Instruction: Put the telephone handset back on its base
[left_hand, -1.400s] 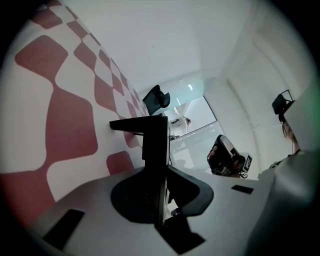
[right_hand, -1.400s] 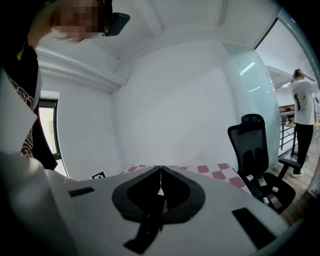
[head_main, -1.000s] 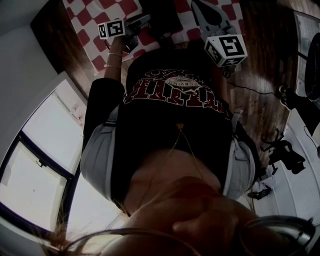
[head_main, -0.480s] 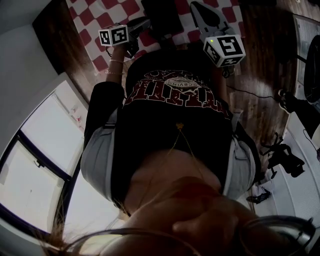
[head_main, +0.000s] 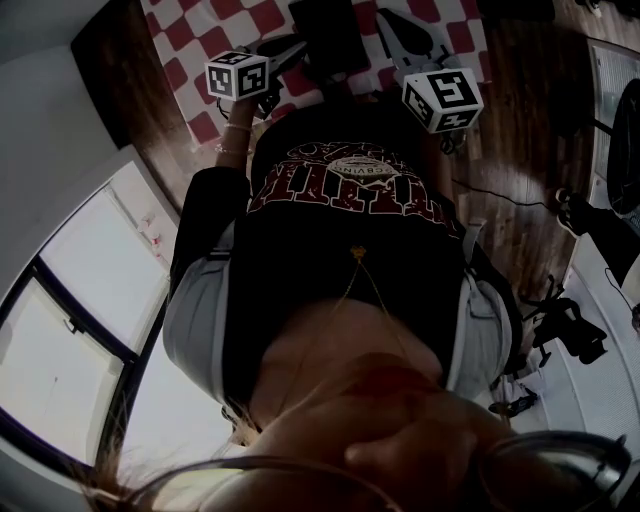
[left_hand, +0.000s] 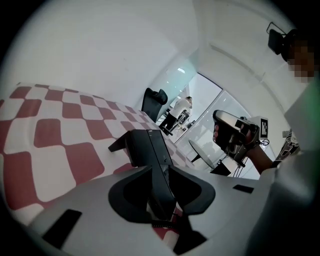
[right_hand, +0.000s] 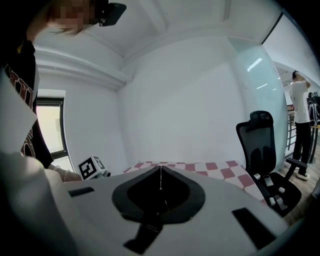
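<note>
Handset (left_hand: 152, 144), a black slab over the red-checked cloth (left_hand: 55, 145), is pinched at its sides by the left gripper (left_hand: 160, 167), whose jaws have just been closing. The right gripper (right_hand: 160, 168) is pressed together and empty. Only its view shows an office chair (right_hand: 262, 145). The person's shirt (head_main: 350, 230) fills most of the head view.

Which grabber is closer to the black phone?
Left. The left gripper has just been closing its jaws and holds the black phone between them. The right gripper is shut and empty, off to the phone's side, apart from it.
</note>
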